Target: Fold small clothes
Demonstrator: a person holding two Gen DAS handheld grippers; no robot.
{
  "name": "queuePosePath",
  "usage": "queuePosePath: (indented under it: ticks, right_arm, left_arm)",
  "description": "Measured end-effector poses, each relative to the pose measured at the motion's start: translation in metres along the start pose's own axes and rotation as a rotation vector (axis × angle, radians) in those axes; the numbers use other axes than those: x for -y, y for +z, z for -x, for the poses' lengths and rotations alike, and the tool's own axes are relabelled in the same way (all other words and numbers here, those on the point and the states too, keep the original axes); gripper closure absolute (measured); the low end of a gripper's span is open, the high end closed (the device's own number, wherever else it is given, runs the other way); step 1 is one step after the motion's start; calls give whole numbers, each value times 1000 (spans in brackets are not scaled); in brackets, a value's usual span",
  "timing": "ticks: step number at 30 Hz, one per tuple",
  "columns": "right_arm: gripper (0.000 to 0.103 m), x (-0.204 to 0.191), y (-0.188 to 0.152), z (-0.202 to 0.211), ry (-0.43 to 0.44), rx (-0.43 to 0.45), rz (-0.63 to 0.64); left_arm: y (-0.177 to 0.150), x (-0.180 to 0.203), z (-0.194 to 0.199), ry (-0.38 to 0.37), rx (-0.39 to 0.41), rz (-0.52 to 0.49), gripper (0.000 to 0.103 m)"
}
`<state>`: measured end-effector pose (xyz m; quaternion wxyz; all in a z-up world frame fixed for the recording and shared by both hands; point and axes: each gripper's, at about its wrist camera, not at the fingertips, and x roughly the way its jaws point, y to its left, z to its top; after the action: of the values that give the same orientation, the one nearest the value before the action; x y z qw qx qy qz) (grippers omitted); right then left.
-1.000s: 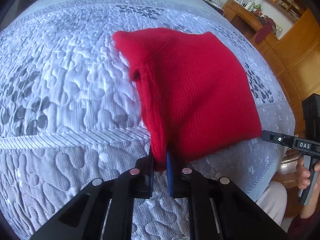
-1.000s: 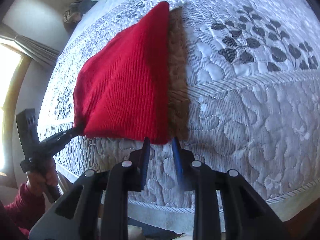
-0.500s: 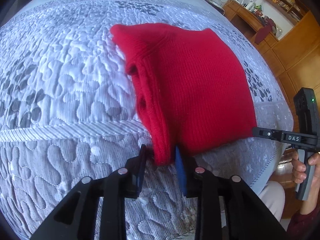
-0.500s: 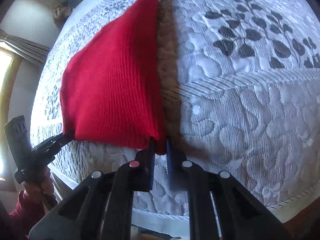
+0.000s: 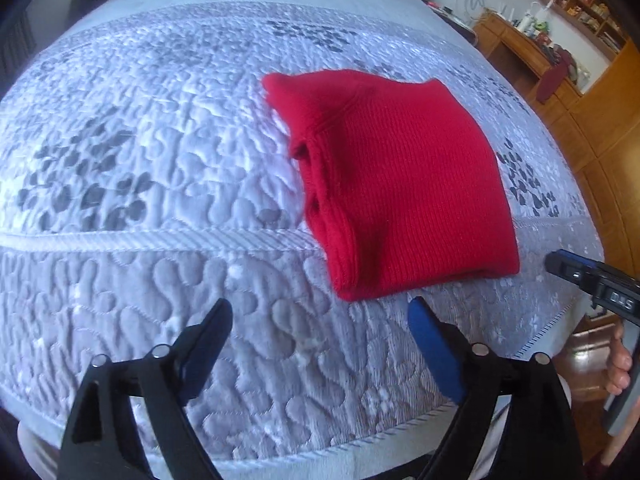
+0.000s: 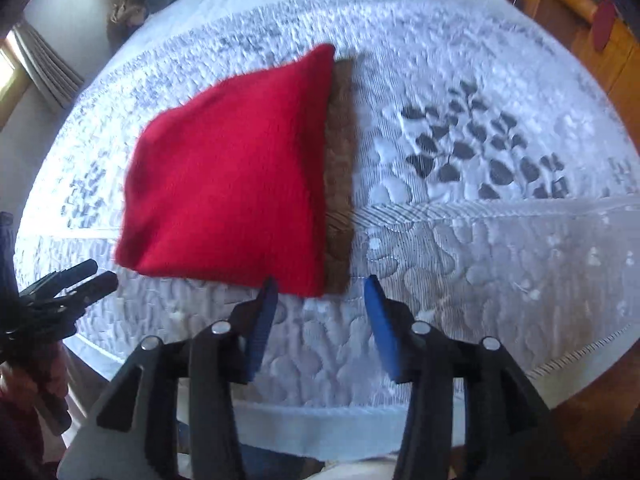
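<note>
A red knitted garment [image 5: 400, 184] lies folded into a rough square on the grey quilted bedspread [image 5: 140, 160]. Its near left corner sits just beyond my left gripper [image 5: 320, 314], whose jaws are opening wide with nothing between them. In the right wrist view the same red garment [image 6: 228, 176] lies flat with a dark shadow band along its right edge. My right gripper [image 6: 322, 292] hovers just short of the garment's near right corner, jaws opening, nothing between its blue pads. The right gripper's tip [image 5: 580, 276] shows at the edge of the left wrist view, the left gripper's fingers [image 6: 76, 284] in the right wrist view.
The bed's near edge [image 6: 560, 360] runs below both grippers. Wooden cabinets and shelves [image 5: 580, 80] stand beyond the bed on the right. A window with a curtain [image 6: 44, 72] is at the left, and a bundle of items [image 6: 136, 4] lies at the bed's far end.
Both grippers have let go of the garment's near corners and drawn back and upward. The garment now rests flat on the bedspread. Both pairs of jaws have spread apart.
</note>
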<state>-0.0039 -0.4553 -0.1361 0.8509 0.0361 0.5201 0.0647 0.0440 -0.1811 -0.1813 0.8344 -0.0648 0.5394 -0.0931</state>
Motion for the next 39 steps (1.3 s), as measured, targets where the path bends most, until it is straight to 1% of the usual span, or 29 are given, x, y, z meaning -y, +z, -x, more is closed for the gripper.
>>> queuePosePath:
  ticks: [1, 2, 3, 5, 6, 7, 9, 13, 17, 20, 23, 28, 39]
  right_arm:
    - [44, -1, -2, 5, -8, 8, 4]
    - [39, -4, -4, 13, -20, 24, 11]
    - [38, -7, -5, 18, -28, 35, 14]
    - [31, -11, -6, 30, -40, 50, 14]
    - [30, -13, -5, 33, -37, 55, 8]
    - [26, -14, -6, 38, -28, 62, 1]
    - [22, -17, -10, 46, -18, 70, 3]
    - [14, -25, -17, 62, -29, 83, 13]
    - [11, -30, -25, 73, -28, 93, 26]
    - [7, -33, -31, 84, -1, 109, 18]
    - [6, -34, -35, 91, 3, 122, 10]
    - [5, -38, -39, 102, -29, 141, 11]
    - [5, -40, -44, 106, -20, 138, -4]
  left_arm:
    - [-1, 2, 4, 16, 1, -1, 11]
    - [-2, 4, 10, 32, 0, -9, 11]
    - [-2, 7, 14, 39, 1, -19, 11]
    - [-4, 13, 24, 63, 13, -44, 11]
    - [-5, 17, 30, 91, 22, -58, 11]
    - [-6, 21, 34, 102, 28, -68, 11]
    - [-8, 26, 45, 91, 36, -79, 10]
    - [-12, 31, 61, 78, 60, -55, 10]
    - [-17, 35, 75, 93, 85, -34, 9]
    - [-20, 35, 84, 117, 102, -15, 8]
    - [-24, 35, 94, 127, 113, 0, 7]
    - [-32, 41, 109, 147, 138, -8, 7]
    - [-42, 52, 126, 181, 175, -33, 7]
